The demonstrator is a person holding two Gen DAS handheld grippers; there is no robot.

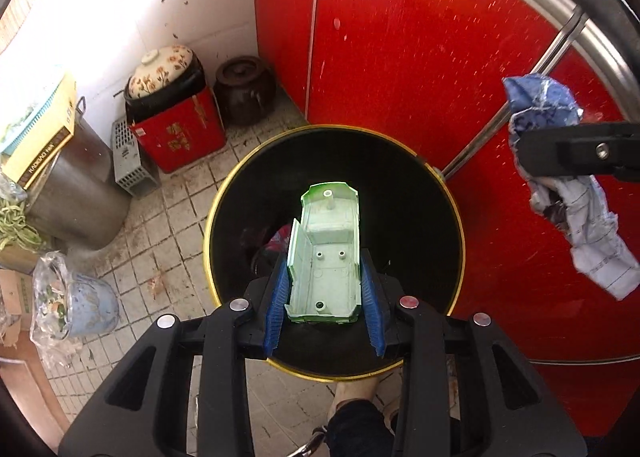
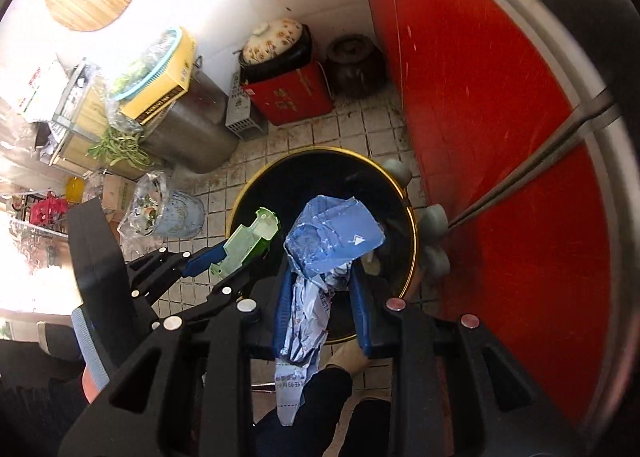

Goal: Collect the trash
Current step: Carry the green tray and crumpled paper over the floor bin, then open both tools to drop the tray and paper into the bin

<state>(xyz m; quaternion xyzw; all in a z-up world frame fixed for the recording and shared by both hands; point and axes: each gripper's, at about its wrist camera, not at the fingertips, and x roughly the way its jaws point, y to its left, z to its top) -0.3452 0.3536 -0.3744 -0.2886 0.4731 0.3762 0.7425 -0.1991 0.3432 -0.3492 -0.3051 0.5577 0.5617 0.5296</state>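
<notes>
A black trash bin with a gold rim [image 1: 460, 225] stands on the tiled floor below both grippers; it also shows in the right wrist view [image 2: 412, 225]. My left gripper [image 1: 325, 269] is shut on a pale green plastic toy car shell [image 1: 326, 253] and holds it over the bin's opening; that shell shows in the right wrist view [image 2: 246, 243]. My right gripper [image 2: 322, 273] is shut on a crumpled blue and white plastic wrapper [image 2: 332, 237] above the bin. In the left wrist view the wrapper [image 1: 576, 209] hangs at the right, beside the bin.
Red cabinet doors [image 1: 420, 57] stand right behind the bin. At the left are a red box [image 1: 180, 133] with a flowered pot on it, a brown jar [image 1: 245, 89], a steel pot [image 1: 76, 193] and a bag of scraps [image 1: 64, 305]. My foot shows below the bin.
</notes>
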